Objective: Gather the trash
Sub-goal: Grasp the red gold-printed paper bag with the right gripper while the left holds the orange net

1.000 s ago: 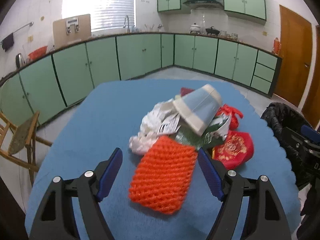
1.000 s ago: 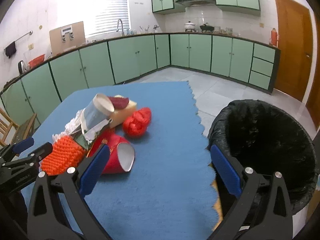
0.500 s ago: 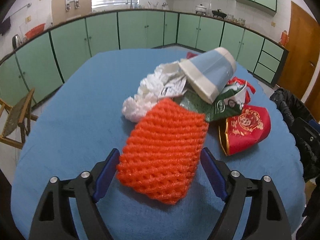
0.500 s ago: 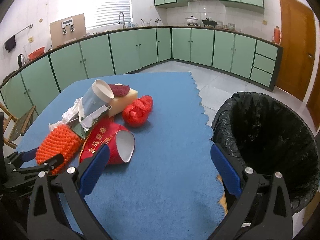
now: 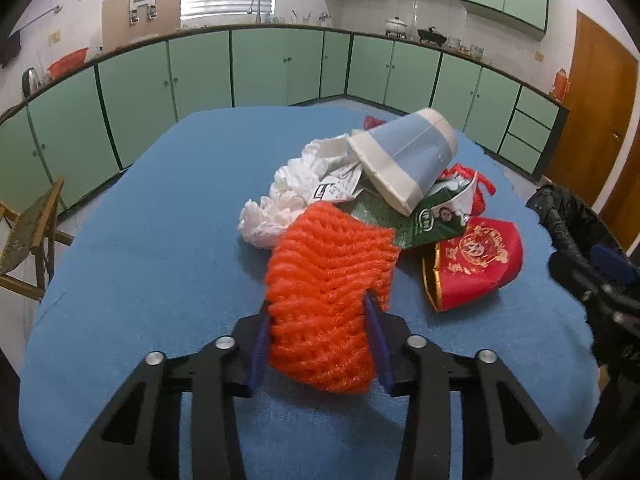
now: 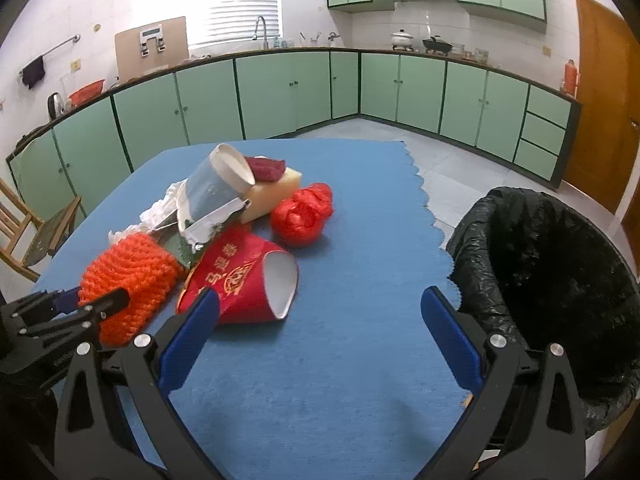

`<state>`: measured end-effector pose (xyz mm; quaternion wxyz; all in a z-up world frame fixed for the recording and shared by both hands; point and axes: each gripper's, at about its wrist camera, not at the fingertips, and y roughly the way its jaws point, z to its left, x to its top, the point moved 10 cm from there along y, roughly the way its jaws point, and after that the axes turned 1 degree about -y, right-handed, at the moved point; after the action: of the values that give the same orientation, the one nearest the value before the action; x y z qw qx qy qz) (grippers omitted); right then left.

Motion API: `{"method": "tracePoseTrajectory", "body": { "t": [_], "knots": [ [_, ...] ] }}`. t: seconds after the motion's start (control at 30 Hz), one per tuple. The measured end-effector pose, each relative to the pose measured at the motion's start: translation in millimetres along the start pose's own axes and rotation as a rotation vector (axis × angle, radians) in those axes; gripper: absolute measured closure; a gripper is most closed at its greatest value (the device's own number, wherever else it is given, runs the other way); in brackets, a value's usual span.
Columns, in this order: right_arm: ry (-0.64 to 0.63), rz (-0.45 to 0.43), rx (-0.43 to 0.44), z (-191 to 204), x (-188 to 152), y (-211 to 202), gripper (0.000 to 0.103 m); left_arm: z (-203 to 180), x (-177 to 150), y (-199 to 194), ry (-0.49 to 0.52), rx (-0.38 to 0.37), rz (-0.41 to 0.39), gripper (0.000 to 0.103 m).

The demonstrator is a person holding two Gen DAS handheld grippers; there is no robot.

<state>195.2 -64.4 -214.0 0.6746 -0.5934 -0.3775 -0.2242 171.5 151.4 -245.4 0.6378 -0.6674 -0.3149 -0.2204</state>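
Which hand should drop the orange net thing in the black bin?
Left, probably. The left tool is shut on the orange foam net, so it can carry it to the bin. The right tool is open and empty, though nearer the bin.

Orange foam net [image 5: 328, 300], blue tablecloth [image 5: 160, 220], black bin bag [image 6: 560, 260]
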Motion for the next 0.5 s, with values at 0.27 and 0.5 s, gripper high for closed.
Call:
{"method": "tracePoseTrajectory", "body": {
  "t": [0.27, 0.5],
  "knots": [
    [-0.014, -0.001, 0.004, 5.1, 0.1, -1.1, 0.005, -1.0, 10.9, -19.1, -0.034, -0.034, -0.033, 0.073],
    [-0.017, -0.003, 0.023, 13.1, 2.8, 0.2, 0.005, 9.7, 30.8, -42.6, -0.091, -0.048, -0.117, 0.074]
  ]
}}
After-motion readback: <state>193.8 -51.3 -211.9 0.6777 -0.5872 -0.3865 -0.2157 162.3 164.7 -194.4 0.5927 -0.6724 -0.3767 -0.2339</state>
